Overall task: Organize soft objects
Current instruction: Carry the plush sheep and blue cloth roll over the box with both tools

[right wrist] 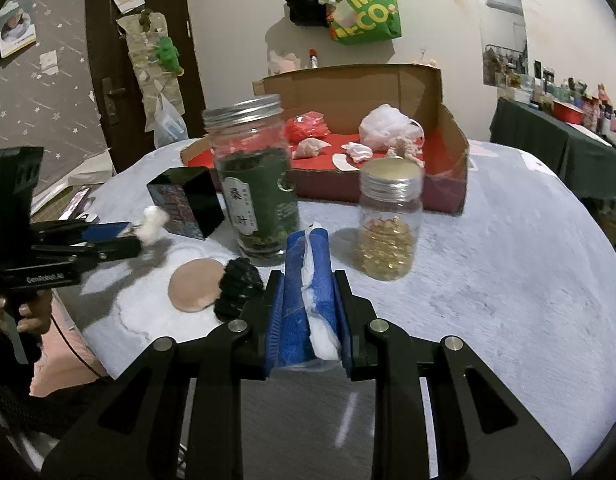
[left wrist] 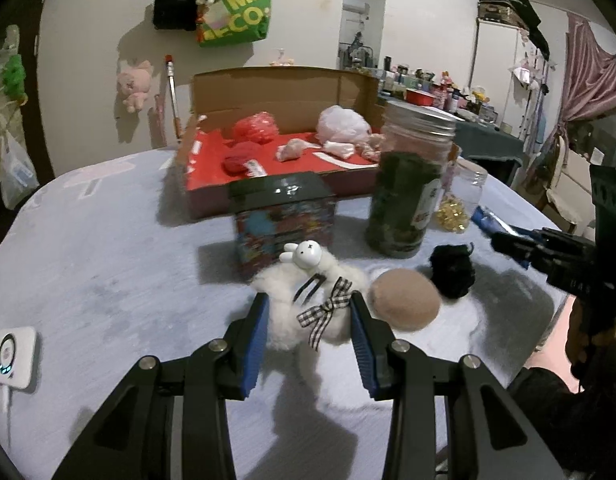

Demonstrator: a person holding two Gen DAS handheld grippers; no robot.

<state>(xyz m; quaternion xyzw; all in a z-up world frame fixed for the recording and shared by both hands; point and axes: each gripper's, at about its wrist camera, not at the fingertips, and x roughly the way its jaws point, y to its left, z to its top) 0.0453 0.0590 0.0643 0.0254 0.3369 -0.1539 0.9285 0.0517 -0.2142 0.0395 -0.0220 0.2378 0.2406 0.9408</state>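
Right gripper (right wrist: 308,312) is clamped on a blue tissue pack (right wrist: 305,280), low centre of the right wrist view. Pack's long axis runs along the fingers, far end pointing up-frame toward the green-leaf jar (right wrist: 256,184). White tissue sticks out along its top seam. Both blue pads press its sides, gap is only pack-wide.

Left gripper (left wrist: 310,316) sits bottom centre of the left wrist view, jaws about half open, straddling the white fluffy plush (left wrist: 308,300). Pads look to be touching the fur on both sides, but can't tell if it's actually squeezing. Plush's rabbit head (left wrist: 305,256) points up-frame toward the patterned tin (left wrist: 283,220); body's long axis runs roughly with the fingers. One checked ribbon bow (left wrist: 328,308) on its front.

Loose soft items on the grey-blue table (left wrist: 107,260), right of the plush:
- 1 tan puff (left wrist: 404,300), just beside the gripper's right finger
- 1 black yarn ball (left wrist: 452,276), just beyond the puff, touching or nearly so

Hard stuff, mid-frame:
- 2 jars: the leaf one, and a smaller jar of gold beads (right wrist: 390,224) to its right
- 1 tin, black lid

Cardboard box (right wrist: 448,168) at upper centre, red floor, flap up. Inside, counted in the left view: 2 red bundles, 1 white bag, a few pale pink scraps, too small to count exactly.
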